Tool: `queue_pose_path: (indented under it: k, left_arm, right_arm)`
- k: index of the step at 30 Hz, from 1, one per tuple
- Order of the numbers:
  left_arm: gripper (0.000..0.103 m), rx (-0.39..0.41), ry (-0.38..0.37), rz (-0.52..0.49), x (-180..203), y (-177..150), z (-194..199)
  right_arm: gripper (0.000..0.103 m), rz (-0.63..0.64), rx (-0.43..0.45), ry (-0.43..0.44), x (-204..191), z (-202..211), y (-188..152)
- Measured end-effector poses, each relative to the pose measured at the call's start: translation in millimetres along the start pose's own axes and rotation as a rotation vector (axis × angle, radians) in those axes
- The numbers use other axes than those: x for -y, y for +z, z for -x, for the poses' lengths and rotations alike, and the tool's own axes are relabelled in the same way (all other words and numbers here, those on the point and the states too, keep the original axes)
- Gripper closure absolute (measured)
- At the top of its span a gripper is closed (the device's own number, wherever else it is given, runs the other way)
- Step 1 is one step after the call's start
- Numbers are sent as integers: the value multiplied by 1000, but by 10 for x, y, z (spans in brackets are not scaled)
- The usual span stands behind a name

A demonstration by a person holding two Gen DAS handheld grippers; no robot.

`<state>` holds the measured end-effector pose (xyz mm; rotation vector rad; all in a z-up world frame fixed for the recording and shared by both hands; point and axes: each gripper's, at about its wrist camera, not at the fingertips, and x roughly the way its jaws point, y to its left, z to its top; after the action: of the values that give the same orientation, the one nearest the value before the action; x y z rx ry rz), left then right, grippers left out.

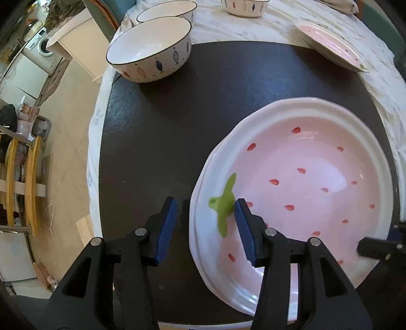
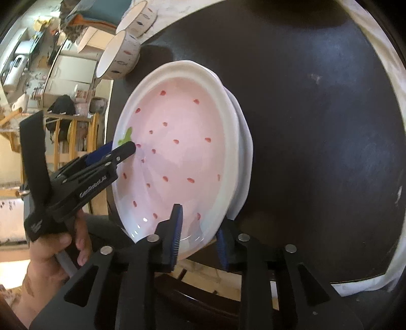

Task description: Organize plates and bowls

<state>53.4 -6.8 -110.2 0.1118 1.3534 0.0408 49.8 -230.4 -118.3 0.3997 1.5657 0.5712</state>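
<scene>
A pink strawberry plate (image 1: 312, 182) with red dots and a green leaf mark lies on top of another white-rimmed plate (image 1: 228, 299) on the black mat (image 1: 177, 114). My left gripper (image 1: 205, 228) is open, its jaws straddling the top plate's left rim by the leaf. My right gripper (image 2: 198, 236) is open too, jaws straddling the same plate (image 2: 182, 157) at its near rim; the left gripper (image 2: 119, 152) shows in the right wrist view. A third pink plate (image 1: 330, 45) lies far right. White fish-pattern bowls (image 1: 149, 48) stand at the mat's far left.
Another fish-pattern bowl (image 1: 244, 7) stands at the far edge on the pale tablecloth (image 1: 253, 28). The table edge drops off on the left to the floor (image 1: 68, 142). A wooden chair (image 1: 22, 182) and appliances stand beyond.
</scene>
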Motion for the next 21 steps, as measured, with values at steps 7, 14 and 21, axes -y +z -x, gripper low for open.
queue_pose_path:
  k: [7, 14, 21]
  left_arm:
    - [58, -10, -2, 10, -26, 27, 3]
    - [59, -57, -66, 71, -143, 73, -67]
    - [59, -87, -122, 92, -165, 56, -109]
  right_arm:
    - [75, 1, 61, -51, 39, 176, -19]
    - [53, -146, 209, -76, 327, 373, 80]
    - [50, -107, 186, -46, 183, 171, 210]
